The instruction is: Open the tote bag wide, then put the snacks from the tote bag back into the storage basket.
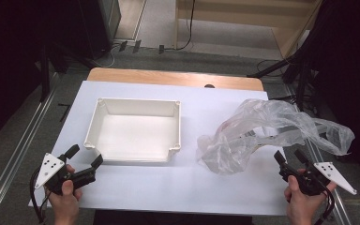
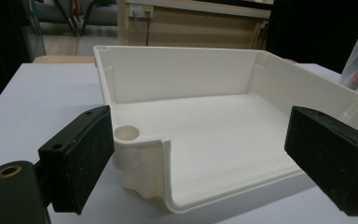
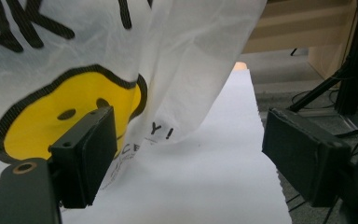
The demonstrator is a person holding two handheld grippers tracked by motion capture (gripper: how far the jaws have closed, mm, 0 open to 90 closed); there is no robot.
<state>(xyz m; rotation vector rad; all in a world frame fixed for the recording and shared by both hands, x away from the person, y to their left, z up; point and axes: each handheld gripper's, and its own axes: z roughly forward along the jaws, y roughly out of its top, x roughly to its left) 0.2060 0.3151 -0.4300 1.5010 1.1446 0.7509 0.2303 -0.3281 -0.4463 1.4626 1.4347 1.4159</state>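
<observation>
An empty white plastic tray (image 1: 104, 118) sits left of centre on the white table cover; its near wall has a cut-out. My left gripper (image 1: 85, 157) is open just off the tray's near left corner, pointing at the tray (image 2: 135, 135). A crumpled clear plastic bag (image 1: 262, 129) lies on the right side. My right gripper (image 1: 290, 156) is open at the bag's near right edge. In the right gripper view the bag (image 3: 74, 102) shows a yellow smiley print and black lettering, hanging just ahead of the left jaw; nothing lies between the jaws.
The white cover (image 1: 168, 185) spreads over a wooden table (image 1: 168, 77) whose far edge shows. Metal rails (image 1: 14, 159) run along both sides. Cables and stand legs (image 1: 286, 65) sit on the floor beyond, on the far right.
</observation>
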